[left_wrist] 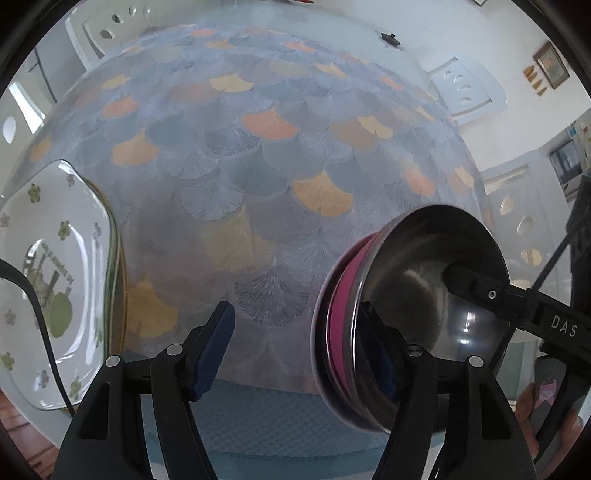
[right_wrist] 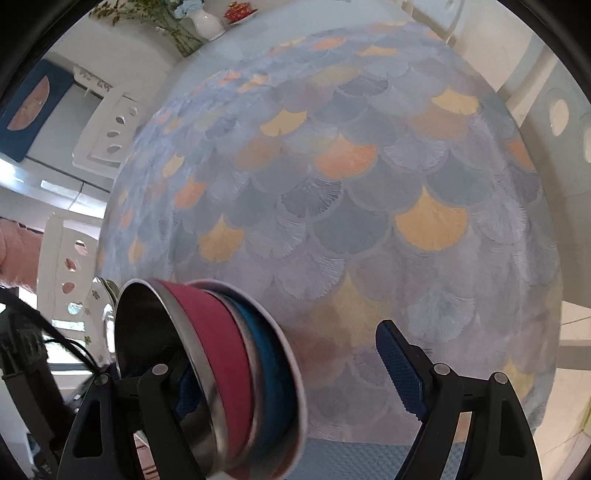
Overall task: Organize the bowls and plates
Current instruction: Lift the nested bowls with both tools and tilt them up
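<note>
Left wrist view. Left tongs [left_wrist: 299, 350] roughly half open, pointing steeply down at worktop [left_wrist: 258, 155] with fan-pattern cloth. Stack of bowls [left_wrist: 406, 314] at lower right, tipped on edge: steel bowl innermost, pink band behind it, pale rim outermost. Right finger pad [left_wrist: 380, 362] of left tongs sits inside the steel bowl at its rim; left finger pad [left_wrist: 214, 347] stands clear over bare cloth, well apart from stack. Nothing clamped between the pads. One finger of right tongs [left_wrist: 480, 288] reaches into the bowl from the right, marked "DAS". Flowered plate [left_wrist: 62, 277] at left edge on worktop, apart from both tongs; black cable crosses it.

Right wrist view. Right tongs [right_wrist: 291, 373] wide open, also angled down at worktop [right_wrist: 369, 184]. Same stack of bowls [right_wrist: 207, 369] at lower left, on edge: steel bowl, crimson band, teal band, pale rim. Left finger [right_wrist: 184, 391] of right tongs inside steel bowl, partly hidden by the rim; right finger pad [right_wrist: 402, 373] free over cloth, well apart from stack. Pads not pressing stack from both sides. Cannot tell whether stack rests on worktop. White vase [right_wrist: 207, 22] at far edge.
</note>
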Available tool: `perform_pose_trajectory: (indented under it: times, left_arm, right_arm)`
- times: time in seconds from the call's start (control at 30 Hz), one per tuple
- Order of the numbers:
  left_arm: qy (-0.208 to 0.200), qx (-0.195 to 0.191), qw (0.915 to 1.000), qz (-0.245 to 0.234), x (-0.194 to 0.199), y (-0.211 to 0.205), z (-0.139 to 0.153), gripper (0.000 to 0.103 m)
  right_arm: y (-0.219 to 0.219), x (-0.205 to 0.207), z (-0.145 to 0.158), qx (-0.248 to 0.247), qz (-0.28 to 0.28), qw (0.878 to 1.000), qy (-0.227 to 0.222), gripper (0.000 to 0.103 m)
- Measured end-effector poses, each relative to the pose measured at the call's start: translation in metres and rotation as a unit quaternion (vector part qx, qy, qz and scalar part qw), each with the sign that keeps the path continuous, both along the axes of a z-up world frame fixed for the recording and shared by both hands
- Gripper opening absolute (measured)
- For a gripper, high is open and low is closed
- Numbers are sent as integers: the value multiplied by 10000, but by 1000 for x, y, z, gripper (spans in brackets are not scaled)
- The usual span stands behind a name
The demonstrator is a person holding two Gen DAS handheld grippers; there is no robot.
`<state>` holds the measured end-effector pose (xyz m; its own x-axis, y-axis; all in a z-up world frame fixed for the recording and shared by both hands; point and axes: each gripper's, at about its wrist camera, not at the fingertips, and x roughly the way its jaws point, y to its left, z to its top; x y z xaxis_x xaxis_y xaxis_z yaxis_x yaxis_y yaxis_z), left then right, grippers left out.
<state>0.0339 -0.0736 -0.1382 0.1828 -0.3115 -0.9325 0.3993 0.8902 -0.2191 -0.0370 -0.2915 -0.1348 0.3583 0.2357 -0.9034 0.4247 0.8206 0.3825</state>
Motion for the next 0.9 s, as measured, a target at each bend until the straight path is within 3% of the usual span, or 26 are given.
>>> perform_pose_trajectory:
  times: [0.2,0.47,0.63,0.83,0.9]
  left_arm:
    - [37,-65,10000,12,-5,4,6,65]
    - [127,-717,9972,163,-8,7,8,65]
    - [205,-744,9968,184,-6,6,3,65]
    - [520,-1093,9916,445,0,13,-10,64]
    - [556,-1044,9920,436,-1,10,-14,64]
  right_arm:
    - [12,-23,17,-62,250,9985,-485,82]
    - [25,-31,-3,349,315,9980,-424,82]
    - [24,-30,-7,484,250,9973,-490,82]
    - [19,-30,-11,610,146,9958,-660,82]
    - [19,-31,-17,749,151,9950,-639,76]
